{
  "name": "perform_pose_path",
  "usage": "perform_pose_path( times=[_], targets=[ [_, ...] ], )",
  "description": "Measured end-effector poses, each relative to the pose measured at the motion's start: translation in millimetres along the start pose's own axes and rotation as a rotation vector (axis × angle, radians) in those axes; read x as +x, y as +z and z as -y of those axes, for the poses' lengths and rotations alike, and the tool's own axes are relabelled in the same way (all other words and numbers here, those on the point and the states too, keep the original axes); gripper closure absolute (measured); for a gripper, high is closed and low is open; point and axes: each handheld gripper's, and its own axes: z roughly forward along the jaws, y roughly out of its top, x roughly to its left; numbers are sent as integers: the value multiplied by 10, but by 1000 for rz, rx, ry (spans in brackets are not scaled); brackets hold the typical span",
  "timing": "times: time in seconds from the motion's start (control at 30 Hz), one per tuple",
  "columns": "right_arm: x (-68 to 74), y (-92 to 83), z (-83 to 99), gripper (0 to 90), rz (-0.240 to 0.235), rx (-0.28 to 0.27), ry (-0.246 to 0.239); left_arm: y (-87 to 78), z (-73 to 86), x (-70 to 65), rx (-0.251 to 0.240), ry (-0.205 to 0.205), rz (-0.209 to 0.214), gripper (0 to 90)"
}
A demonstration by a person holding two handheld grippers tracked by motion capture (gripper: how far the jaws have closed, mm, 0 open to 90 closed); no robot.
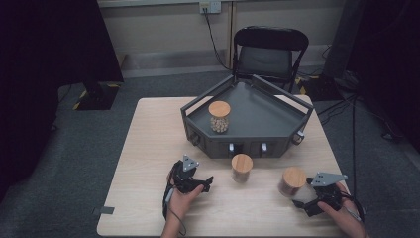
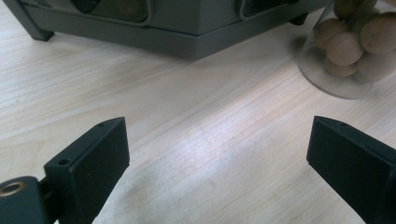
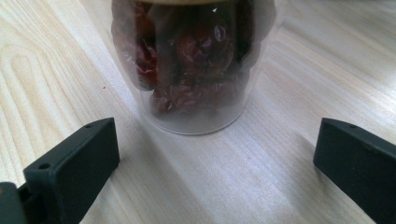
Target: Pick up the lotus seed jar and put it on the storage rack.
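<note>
Three glass jars with wooden lids are in the high view. One jar of pale nuts [image 1: 219,116] stands inside the dark grey tray [image 1: 267,119]. A second jar of pale nuts [image 1: 241,167] [image 2: 348,51] stands on the table in front of the tray, to the right of my left gripper [image 1: 208,182] [image 2: 217,158], which is open with only bare table between its jaws. A jar of dark red dried fruit [image 1: 292,181] [image 3: 194,65] stands just ahead of my right gripper [image 1: 302,202] [image 3: 217,163], open and apart from it.
The light wood table [image 1: 148,148] has bare room on its left side. The tray's front wall [image 2: 187,28] lies just beyond the left gripper. A black folding chair [image 1: 270,52] stands behind the table, with cables on the floor at right.
</note>
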Motion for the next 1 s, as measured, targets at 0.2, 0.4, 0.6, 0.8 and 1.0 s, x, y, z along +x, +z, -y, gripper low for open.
perform_pose_path(
  times=[0.2, 0.4, 0.6, 0.8, 1.0],
  targets=[
    [0, 0, 0, 0, 0, 0, 0, -3, 28, 7, 10, -1, -6, 56],
    [1, 0, 0, 0, 0, 0, 0, -2, 48, 0, 21, 2, -17, 56],
    [2, 0, 0, 0, 1, 0, 0, 4, 64, -21, 30, 12, -33, 56],
    [2, 0, 0, 0, 1, 0, 0, 6, 69, -43, 48, 31, -51, 55],
    [2, 0, 0, 0, 1, 0, 0, 6, 90, -49, 60, 34, -61, 56]
  ],
)
